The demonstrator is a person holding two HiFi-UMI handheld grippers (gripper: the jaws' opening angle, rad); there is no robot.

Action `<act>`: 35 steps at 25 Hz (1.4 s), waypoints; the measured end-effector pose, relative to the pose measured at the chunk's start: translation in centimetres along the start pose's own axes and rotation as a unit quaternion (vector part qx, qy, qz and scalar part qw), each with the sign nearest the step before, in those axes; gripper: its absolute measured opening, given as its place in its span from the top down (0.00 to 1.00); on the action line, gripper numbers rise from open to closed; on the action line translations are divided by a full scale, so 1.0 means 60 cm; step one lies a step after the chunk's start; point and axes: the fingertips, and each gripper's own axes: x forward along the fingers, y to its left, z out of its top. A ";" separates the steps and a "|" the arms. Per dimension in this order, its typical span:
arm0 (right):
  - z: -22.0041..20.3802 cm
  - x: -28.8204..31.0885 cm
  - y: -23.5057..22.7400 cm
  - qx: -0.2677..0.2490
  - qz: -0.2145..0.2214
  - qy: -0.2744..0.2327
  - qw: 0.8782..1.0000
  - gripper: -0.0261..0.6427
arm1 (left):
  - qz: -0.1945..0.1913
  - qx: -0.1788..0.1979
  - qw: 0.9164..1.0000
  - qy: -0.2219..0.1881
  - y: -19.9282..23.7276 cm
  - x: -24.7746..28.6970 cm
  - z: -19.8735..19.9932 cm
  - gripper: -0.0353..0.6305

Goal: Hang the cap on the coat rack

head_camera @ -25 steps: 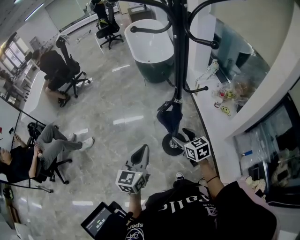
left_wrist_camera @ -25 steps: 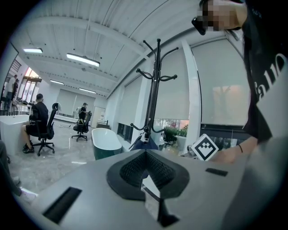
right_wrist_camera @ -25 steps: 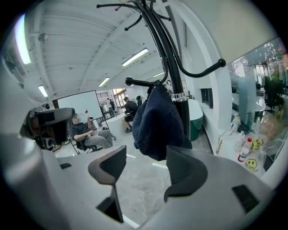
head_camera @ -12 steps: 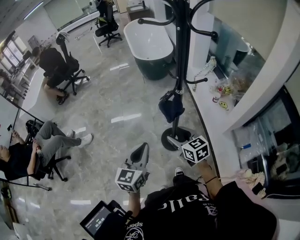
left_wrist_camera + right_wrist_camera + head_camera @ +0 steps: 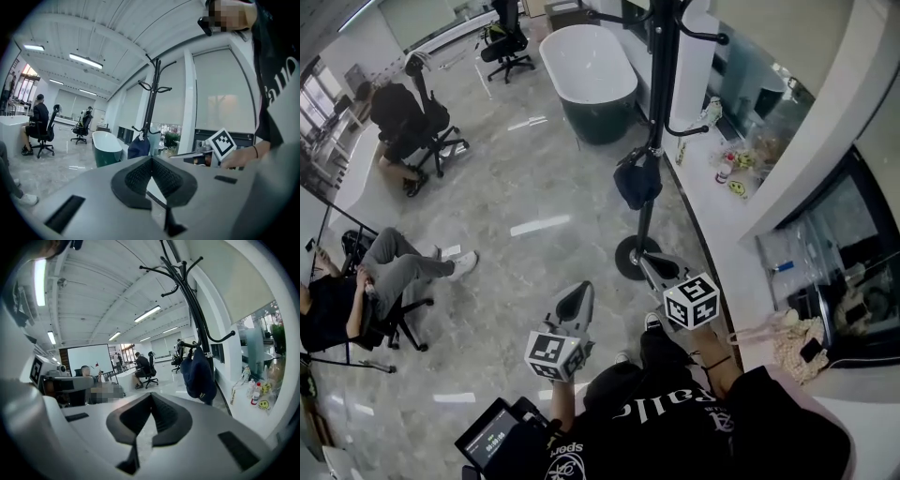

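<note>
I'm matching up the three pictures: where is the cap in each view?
Head view: cap upper centre, hanging.
Left gripper view: cap near centre, slightly left.
Right gripper view: cap right of centre.
Shared landmark: the black coat rack pole it hangs on.

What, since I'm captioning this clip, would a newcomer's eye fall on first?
The tall black rack beside the white ledge, with a dark blue cap hanging low on it. Behind it stands a tub, white inside and dark green outside, on the glossy marble floor.
</note>
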 end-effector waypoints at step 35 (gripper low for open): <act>-0.164 -0.494 0.032 0.009 0.033 -0.001 0.999 0.94 | -0.024 -0.011 0.999 0.020 -0.497 -0.095 -0.140 0.95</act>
